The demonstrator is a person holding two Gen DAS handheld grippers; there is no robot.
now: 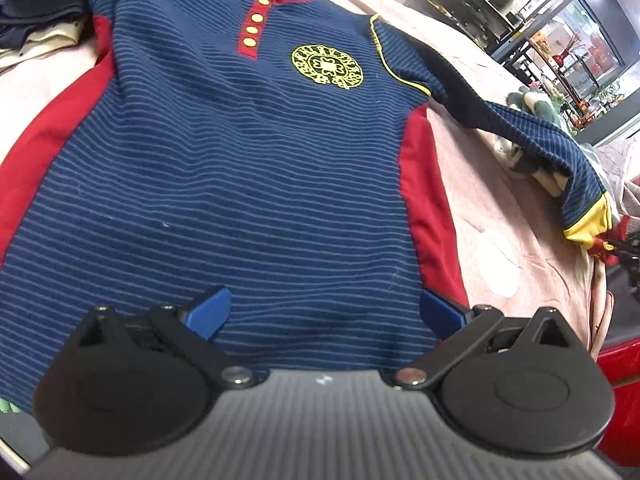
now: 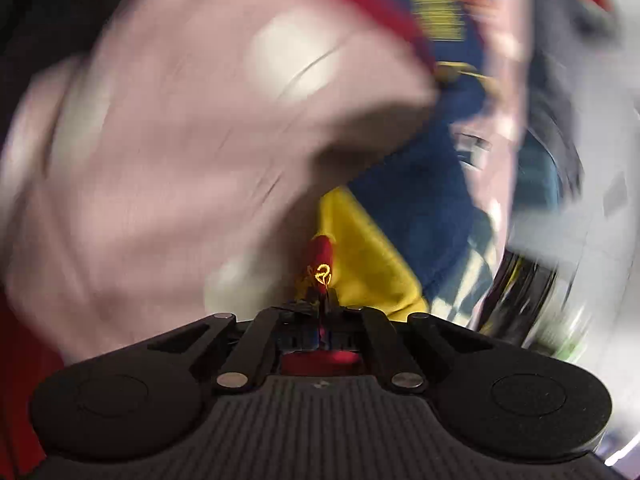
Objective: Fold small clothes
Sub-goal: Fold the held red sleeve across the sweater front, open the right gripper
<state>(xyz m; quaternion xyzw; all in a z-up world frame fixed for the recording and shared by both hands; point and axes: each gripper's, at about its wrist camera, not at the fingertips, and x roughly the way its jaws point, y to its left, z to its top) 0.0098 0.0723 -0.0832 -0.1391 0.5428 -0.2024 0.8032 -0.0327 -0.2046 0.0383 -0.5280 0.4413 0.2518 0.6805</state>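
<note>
The left gripper (image 1: 325, 314) has its fingers apart over the hem of the shirt (image 1: 256, 168), spread flat on a pink blanket (image 1: 492, 208). At three o'clock, the right gripper (image 2: 322, 304) is clamped on the sleeve cuff (image 1: 588, 226); the soft, light knit should fold easily from the cuffs.

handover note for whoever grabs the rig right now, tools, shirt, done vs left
Left tool: open, over the hem of the striped shirt, gripping nothing.
Right tool: shut on the red tab at the yellow cuff; that view is blurred.
Shirt lies face up and spread on the pink blanket, one sleeve lifted off to the side.
Done: shirt laid out. Left: fold the sleeves in, then the body.
</note>
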